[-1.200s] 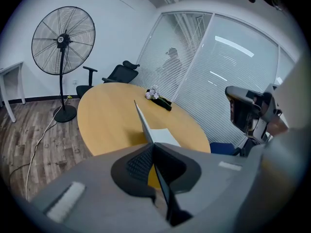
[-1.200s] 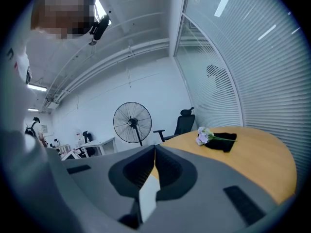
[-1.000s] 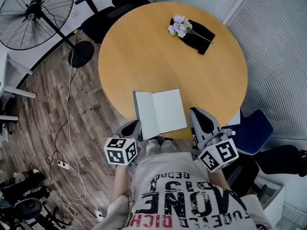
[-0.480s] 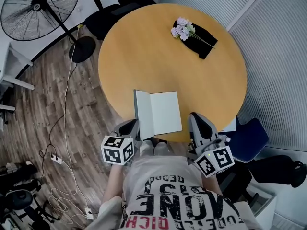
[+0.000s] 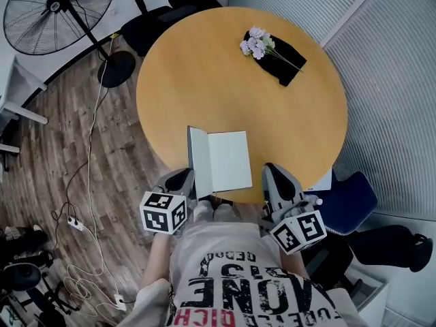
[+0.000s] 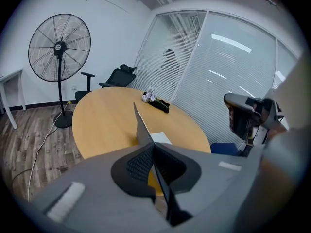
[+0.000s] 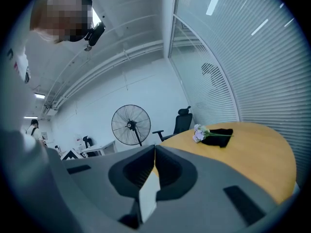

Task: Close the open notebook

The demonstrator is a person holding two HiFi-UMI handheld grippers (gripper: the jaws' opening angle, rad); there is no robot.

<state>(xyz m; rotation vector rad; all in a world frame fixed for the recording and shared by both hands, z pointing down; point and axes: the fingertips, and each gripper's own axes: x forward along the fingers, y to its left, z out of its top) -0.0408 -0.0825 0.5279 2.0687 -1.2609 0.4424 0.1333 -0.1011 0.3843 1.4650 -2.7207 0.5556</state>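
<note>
head view: left gripper point(image 5: 191, 176) clamped on raised cover point(image 5: 197, 162) of open white paper notebook point(image 5: 219, 162), right gripper point(image 5: 269, 169) pinching opposite page point(image 5: 233, 161); tear risk from uneven pull.

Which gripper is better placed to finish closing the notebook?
Left. The left gripper is shut on the raised left cover of the notebook, ready to swing it over. The right gripper, shut on a white slip, sits beside the notebook, off it.
</note>
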